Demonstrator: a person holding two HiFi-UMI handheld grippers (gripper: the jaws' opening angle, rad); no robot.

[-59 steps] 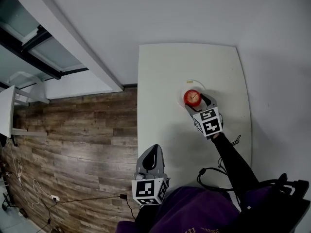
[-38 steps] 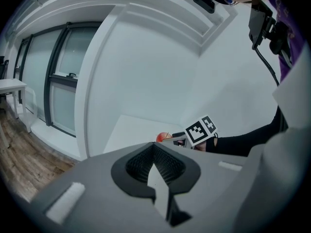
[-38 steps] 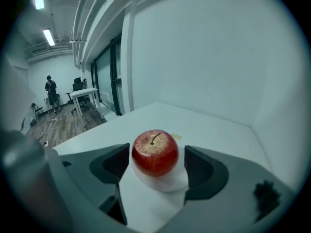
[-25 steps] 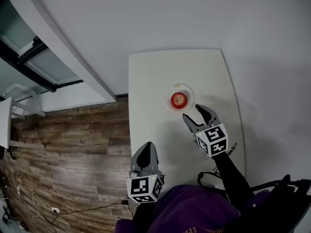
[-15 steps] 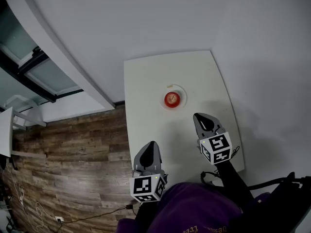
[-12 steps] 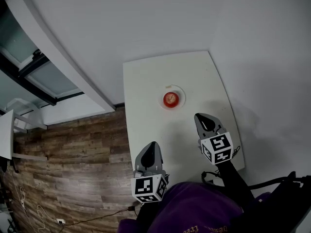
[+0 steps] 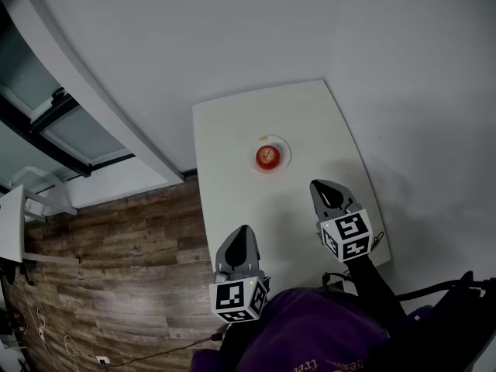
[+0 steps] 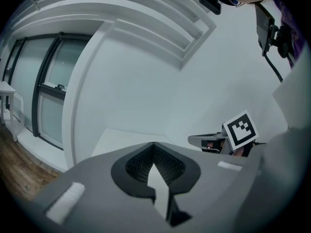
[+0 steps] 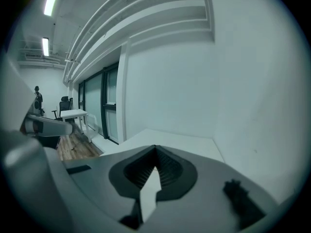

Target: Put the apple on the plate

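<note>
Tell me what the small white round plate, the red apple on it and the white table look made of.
Small white round plate: ceramic or plastic, smooth; too small to tell which.
Red apple: real or imitation fruit, smooth red skin.
White table: perhaps matt laminate, with an even, plain surface.

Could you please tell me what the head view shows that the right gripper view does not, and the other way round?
Only the head view shows the apple sitting on the plate. Only the right gripper view shows a ceiling light and a distant office chair. Both show the white table, the wooden floor and the right gripper, its jaws shut on nothing.
</note>
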